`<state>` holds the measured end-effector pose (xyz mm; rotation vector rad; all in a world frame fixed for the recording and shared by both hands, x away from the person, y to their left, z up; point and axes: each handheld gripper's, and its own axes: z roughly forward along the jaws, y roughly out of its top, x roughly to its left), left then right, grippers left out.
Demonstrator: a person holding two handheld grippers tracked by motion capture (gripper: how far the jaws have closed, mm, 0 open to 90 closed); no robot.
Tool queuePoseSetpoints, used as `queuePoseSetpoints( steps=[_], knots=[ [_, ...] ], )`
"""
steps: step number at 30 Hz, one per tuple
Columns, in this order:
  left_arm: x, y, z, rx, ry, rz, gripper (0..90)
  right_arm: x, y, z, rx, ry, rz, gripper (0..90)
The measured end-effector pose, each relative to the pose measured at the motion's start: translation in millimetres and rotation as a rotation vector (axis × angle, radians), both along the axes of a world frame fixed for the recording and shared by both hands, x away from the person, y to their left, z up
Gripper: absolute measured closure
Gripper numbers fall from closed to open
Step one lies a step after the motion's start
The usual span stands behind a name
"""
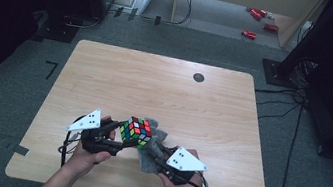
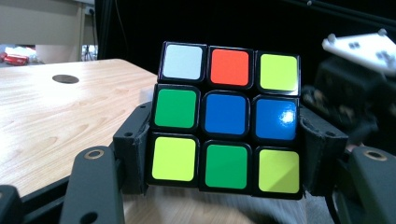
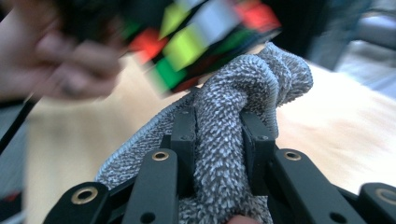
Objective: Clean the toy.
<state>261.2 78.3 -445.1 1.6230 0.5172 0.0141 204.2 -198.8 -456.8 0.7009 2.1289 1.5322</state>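
A scrambled colour cube (image 1: 136,132) hangs a little above the wooden table (image 1: 155,86) near its front edge. My left gripper (image 1: 118,135) is shut on it; in the left gripper view the black pads (image 2: 133,154) press on both sides of the cube (image 2: 227,119), whose face shows green, blue, yellow, orange and white squares. My right gripper (image 1: 154,151) is shut on a bunched grey cloth (image 1: 156,135) just right of the cube. In the right gripper view the cloth (image 3: 224,116) bulges up between the jaws of that gripper (image 3: 218,135) and reaches the blurred cube (image 3: 201,32).
A small dark round hole (image 1: 199,77) sits in the tabletop at the back right. Red objects (image 1: 259,22) lie on the floor beyond the table. Cables (image 1: 296,124) and a black stand base (image 1: 279,71) are to the right of the table.
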Motion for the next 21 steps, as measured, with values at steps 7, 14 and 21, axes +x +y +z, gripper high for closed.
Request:
queuePoseSetpoints(
  steps=[7, 14, 21],
  knots=[
    [-0.7, -2.4, -1.1, 0.006, 0.001, -0.003, 33.8, -4.8, 8.1, -3.2, -0.016, -0.019, 0.050, 70.6],
    [-1.2, -1.0, 0.5, -0.002, -0.004, 0.008, 33.8, -11.3, 27.6, -13.9, -0.126, -0.005, 0.144, 70.1],
    [-1.4, -2.6, -0.5, 0.009, -0.003, 0.002, 33.8, -0.8, -0.3, -1.4, -0.003, -0.015, -0.007, 71.7]
  ],
)
